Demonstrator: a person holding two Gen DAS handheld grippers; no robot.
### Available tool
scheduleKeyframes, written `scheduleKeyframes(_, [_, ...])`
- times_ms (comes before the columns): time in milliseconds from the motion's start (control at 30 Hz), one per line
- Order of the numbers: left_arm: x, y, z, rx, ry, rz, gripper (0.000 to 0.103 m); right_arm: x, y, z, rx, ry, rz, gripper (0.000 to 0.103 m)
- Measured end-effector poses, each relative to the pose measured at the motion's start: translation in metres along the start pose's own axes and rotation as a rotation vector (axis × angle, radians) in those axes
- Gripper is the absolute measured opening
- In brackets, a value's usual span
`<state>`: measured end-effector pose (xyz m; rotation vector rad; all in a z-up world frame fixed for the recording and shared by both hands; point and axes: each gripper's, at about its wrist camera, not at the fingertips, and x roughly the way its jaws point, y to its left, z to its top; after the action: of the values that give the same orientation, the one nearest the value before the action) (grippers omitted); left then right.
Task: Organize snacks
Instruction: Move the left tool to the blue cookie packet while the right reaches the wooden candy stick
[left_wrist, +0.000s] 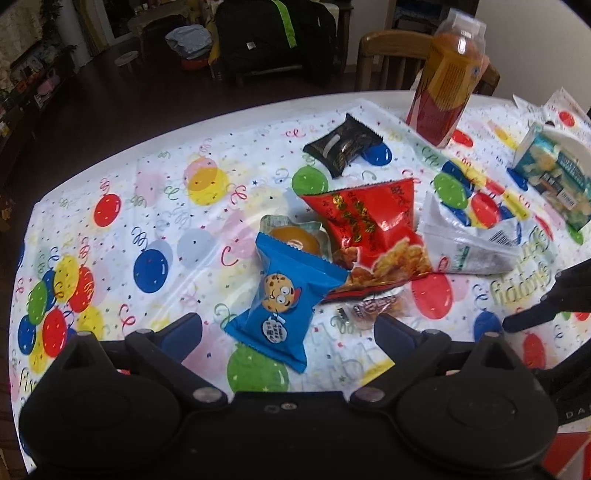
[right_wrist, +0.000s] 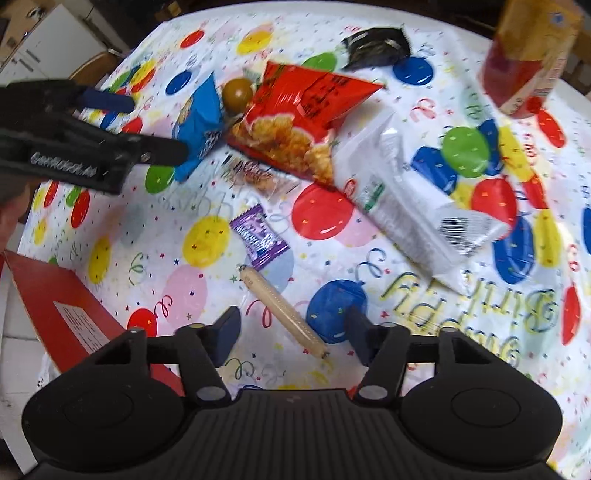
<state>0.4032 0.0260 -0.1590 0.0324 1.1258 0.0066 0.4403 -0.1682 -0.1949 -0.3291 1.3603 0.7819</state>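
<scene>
Snacks lie scattered on a balloon-print tablecloth (left_wrist: 155, 192). My left gripper (left_wrist: 288, 332) is open, just above the near end of a blue cookie packet (left_wrist: 284, 291). Past it lie an orange jelly cup (left_wrist: 295, 236), a red snack bag (left_wrist: 373, 229), a black packet (left_wrist: 343, 147) and a white bag (left_wrist: 465, 240). My right gripper (right_wrist: 293, 332) is open too, its fingers on either side of a pale sausage stick (right_wrist: 284, 314) on the cloth. A purple candy (right_wrist: 258, 236) and a small clear nut packet (right_wrist: 258, 175) lie further out.
A tall red and yellow carton (left_wrist: 447, 85) stands at the back, and a blue-green bag (left_wrist: 554, 177) lies at the right. A red box (right_wrist: 62, 306) sits at the table's near left edge. A wooden chair (left_wrist: 388, 48) stands behind the table. The left gripper (right_wrist: 159, 127) reaches in from the left.
</scene>
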Motion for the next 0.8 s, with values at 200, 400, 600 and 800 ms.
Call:
scheduleKeyframes(200, [0.022, 0.006, 0.002, 0.0, 0.034, 0.004, 0.085, 0.012, 0.009, -0.001, -0.072, 0.008, -0.015, 0.048])
scheduleKeyframes(400, [0.036, 0.015, 0.004, -0.052, 0.064, -0.049, 0.07, 0.014, 0.019, 0.0, -0.138, 0.004, -0.068, 0.035])
scheduleKeyframes(600, [0.037, 0.016, 0.003, -0.061, 0.063, -0.048, 0.055, 0.016, 0.029, -0.004, -0.19, 0.005, -0.132, 0.025])
scheduleKeyframes(800, [0.034, 0.021, 0.001, -0.097, 0.053, -0.066, 0.047, 0.016, 0.035, -0.006, -0.193, -0.002, -0.161, 0.013])
